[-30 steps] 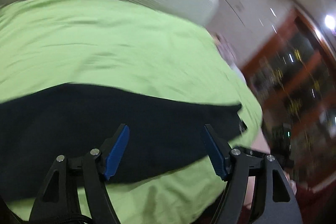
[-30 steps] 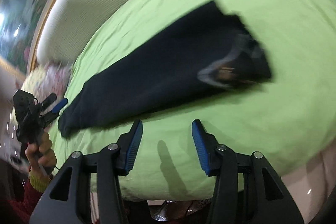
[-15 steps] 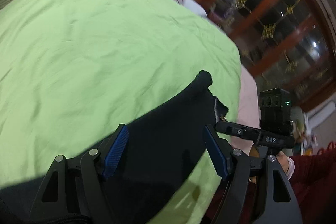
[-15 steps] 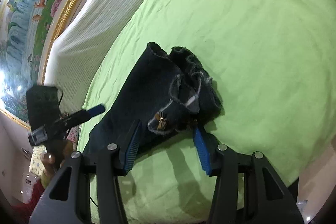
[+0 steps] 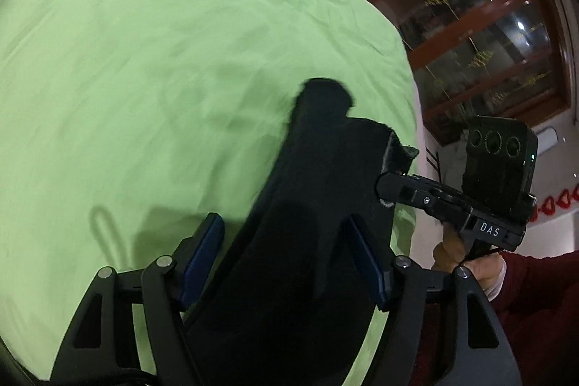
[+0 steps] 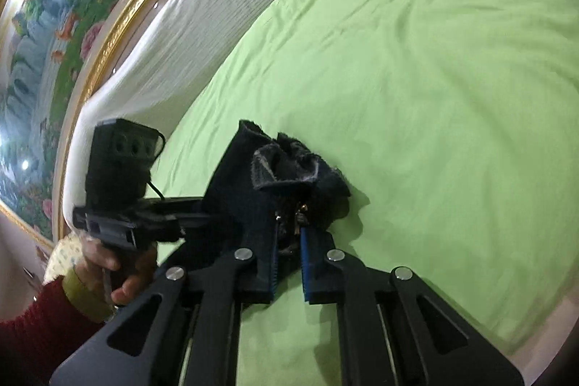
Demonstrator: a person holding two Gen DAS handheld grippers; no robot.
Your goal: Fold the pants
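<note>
Since a moment ago the right gripper (image 6: 288, 254) has pinched the waistband of the dark pants (image 5: 318, 190) near the green bed's (image 6: 434, 78) front edge, anchoring it, while the left gripper (image 5: 284, 257) straddles the fabric, jaws wide and empty.

Pants (image 6: 253, 190) on bedsheet (image 6: 434, 96), headboard (image 6: 188, 35) behind, painting (image 6: 54, 42) beyond headboard

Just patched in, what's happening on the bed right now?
A person with a handheld gripper in each hand is folding dark pants on a green bedsheet. The right gripper is shut on the bunched waistband by the zipper. The left gripper is open, its fingers either side of the pants without pinching them.
</note>
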